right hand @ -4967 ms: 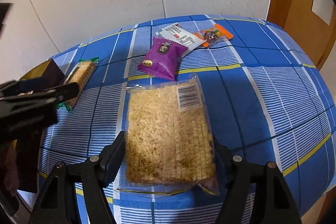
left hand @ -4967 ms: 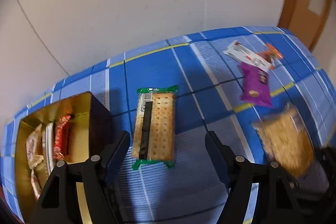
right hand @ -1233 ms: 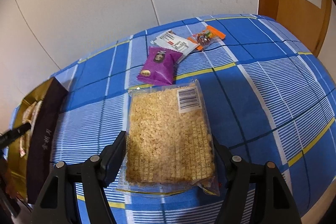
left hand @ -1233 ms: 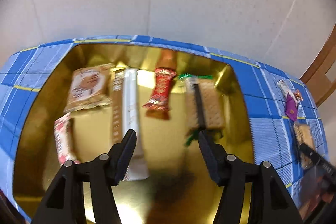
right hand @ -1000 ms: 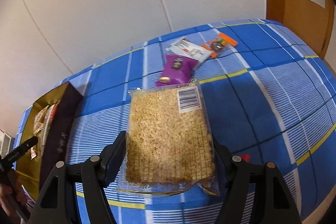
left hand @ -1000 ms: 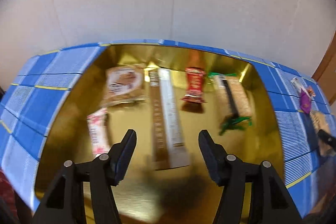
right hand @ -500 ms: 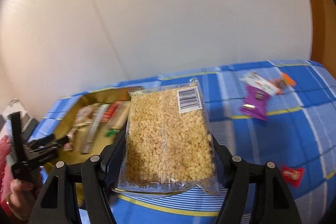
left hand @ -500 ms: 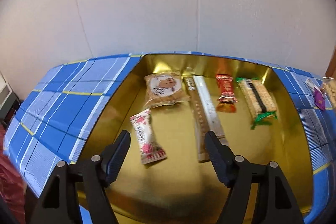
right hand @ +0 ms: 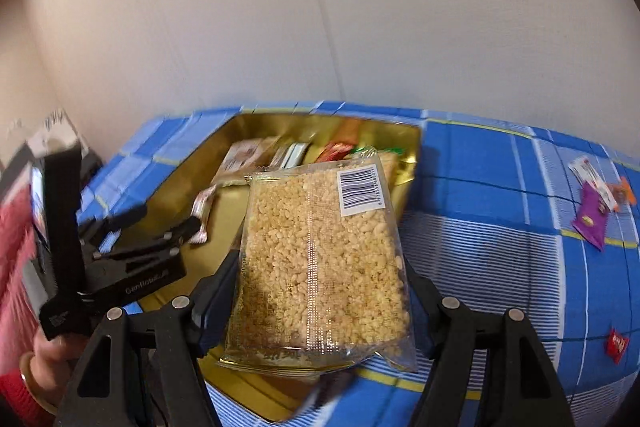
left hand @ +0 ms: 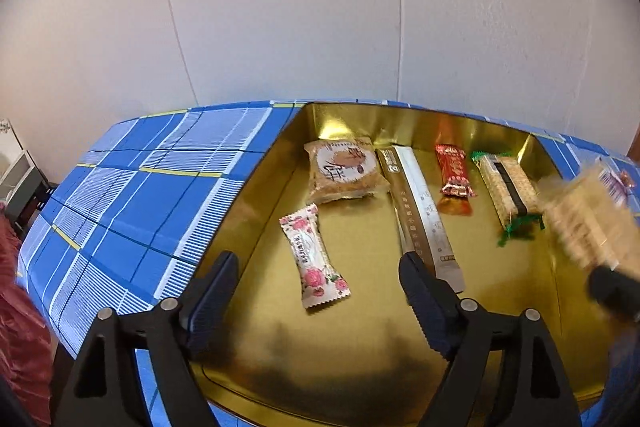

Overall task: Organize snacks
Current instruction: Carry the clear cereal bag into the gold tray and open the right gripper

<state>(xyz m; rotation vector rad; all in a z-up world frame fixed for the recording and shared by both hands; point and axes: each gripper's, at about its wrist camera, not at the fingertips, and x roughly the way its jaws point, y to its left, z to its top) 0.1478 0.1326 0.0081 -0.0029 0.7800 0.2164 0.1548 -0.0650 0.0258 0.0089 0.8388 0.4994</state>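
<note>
- the right gripper point(right hand: 320, 291) clamps a clear bag of puffed rice snack point(right hand: 320, 259) between its jaws, the barcode end pointing away from the camera.
- the bag hangs over the near right corner of the gold tin point(right hand: 180, 195), partly above the blue checked tablecloth point(right hand: 500, 247).
- the left gripper point(left hand: 320, 287) hovers over the tin's near part; its jaws are opening and nothing sits between them.
- inside the tin point(left hand: 360, 347) lie a pink flowered candy pack point(left hand: 314, 259), a round-printed cake pack point(left hand: 344, 171), a long gold-and-white bar point(left hand: 420, 215), a red wrapper point(left hand: 454, 171) and a green-ended cracker pack point(left hand: 508, 191), side by side.
- on the cloth to the right, well apart from the tin, lie a purple pack point(right hand: 592, 219), a white pack point(right hand: 590, 173), an orange pack point(right hand: 624, 193) and a small red candy point(right hand: 617, 343).
- a hand point(right hand: 52, 355) with a red sleeve holds the left gripper's handle.
</note>
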